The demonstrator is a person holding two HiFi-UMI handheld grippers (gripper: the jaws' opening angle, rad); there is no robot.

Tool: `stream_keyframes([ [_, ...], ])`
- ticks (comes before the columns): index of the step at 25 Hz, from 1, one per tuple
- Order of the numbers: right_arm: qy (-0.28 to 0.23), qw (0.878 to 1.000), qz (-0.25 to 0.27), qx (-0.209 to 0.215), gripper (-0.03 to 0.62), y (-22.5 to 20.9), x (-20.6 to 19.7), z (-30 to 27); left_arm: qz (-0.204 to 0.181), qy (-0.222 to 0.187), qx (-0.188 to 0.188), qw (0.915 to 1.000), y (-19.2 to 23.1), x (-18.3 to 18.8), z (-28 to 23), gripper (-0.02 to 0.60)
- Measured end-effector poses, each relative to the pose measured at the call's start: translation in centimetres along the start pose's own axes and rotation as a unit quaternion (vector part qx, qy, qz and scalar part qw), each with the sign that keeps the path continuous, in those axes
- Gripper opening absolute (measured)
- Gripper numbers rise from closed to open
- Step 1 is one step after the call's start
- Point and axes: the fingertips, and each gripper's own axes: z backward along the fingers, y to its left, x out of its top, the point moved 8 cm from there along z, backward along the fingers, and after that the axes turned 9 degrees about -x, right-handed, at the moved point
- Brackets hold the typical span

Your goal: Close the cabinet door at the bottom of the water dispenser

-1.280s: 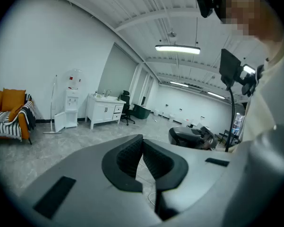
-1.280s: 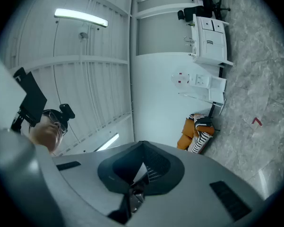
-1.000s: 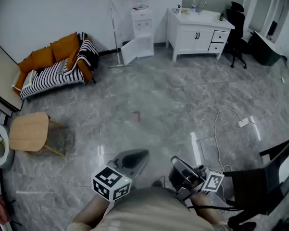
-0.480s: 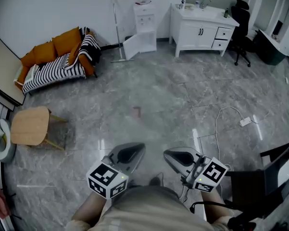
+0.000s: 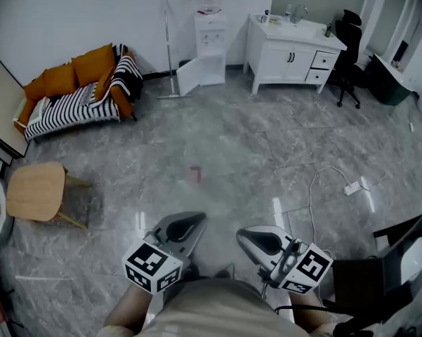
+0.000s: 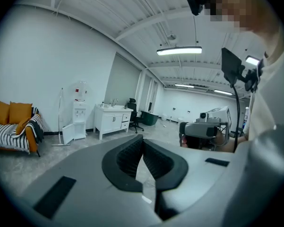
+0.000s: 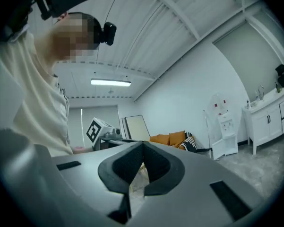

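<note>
Pinching shut on nothing, the left gripper and right gripper hang close in front of the person, both aimed out over the floor. The dispenser stands well apart from them, straight ahead against the far wall. Its bottom door is an upright panel swung out to the left, beside a mop. Neither gripper is near enough to act. The door's open edge lies on the left gripper's side, so that hand looks better placed to push it rightward once the room is crossed.

The head view alone shows the ground between, with a cable off to the right. The left gripper view shows the door ajar, low and to the left. The right gripper view sets the dispenser at far right, beyond a sofa.
</note>
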Motion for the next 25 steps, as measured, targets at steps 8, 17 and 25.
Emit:
stream_keyframes([
  [8, -0.023, 0.995, -0.086, -0.032, 0.012, -0.3, -0.1, -8.4, 0.0, -0.018, -0.031, 0.9994, 8.4, 1.2, 2.4, -0.008],
  [17, -0.034, 0.988, -0.133, -0.066, 0.012, 0.0, -0.7, -18.6, 0.013, -0.025, -0.032, 0.9991, 18.7, 2.2, 6.9, -0.008],
  [25, -0.004, 0.985, -0.172, -0.029, 0.012, 0.0, -1.4, -23.9, 0.03, -0.024, -0.035, 0.9986, 22.4, 1.5, 8.5, -0.008],
])
